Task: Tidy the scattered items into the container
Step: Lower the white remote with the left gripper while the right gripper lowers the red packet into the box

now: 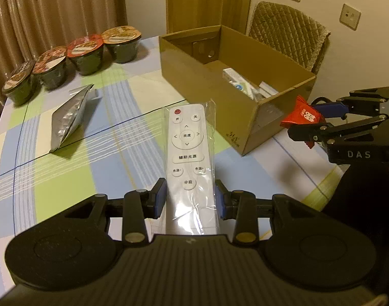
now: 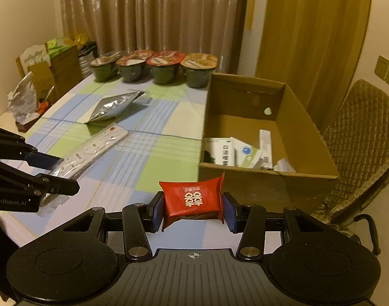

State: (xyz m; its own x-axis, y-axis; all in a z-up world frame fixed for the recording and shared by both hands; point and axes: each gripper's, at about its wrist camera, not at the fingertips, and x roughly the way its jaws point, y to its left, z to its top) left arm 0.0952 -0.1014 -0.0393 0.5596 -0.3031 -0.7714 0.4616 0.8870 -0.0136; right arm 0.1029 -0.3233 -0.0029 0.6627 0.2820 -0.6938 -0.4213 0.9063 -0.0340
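While both claws carry something, the scene reads as follows.

Left gripper (image 1: 190, 199): its blue pads press the two long sides of the white remote (image 1: 186, 153), clamped on it near the lower end.
White remote: sealed in a clear plastic sleeve, buttons up, its red-button end pointing toward the cardboard box (image 1: 235, 97); in the right wrist view it slants above the checked tablecloth (image 1: 118, 127).
Right gripper (image 2: 193, 207): closed on a red packet (image 2: 193, 199), pads touching both its edges.
Red packet: held just in front of the box's near wall.
Cardboard box: open on the table, with several white cartons (image 2: 222, 151) lying in its near end.
Silver foil pouch (image 1: 69, 117): lying on the cloth, left of the remote, apart from it.
Noodle bowls (image 2: 163, 68): four in a row along the table's far edge, by the curtain (image 2: 153, 12).
Chair (image 2: 360, 137): quilted, beside the box's right side.
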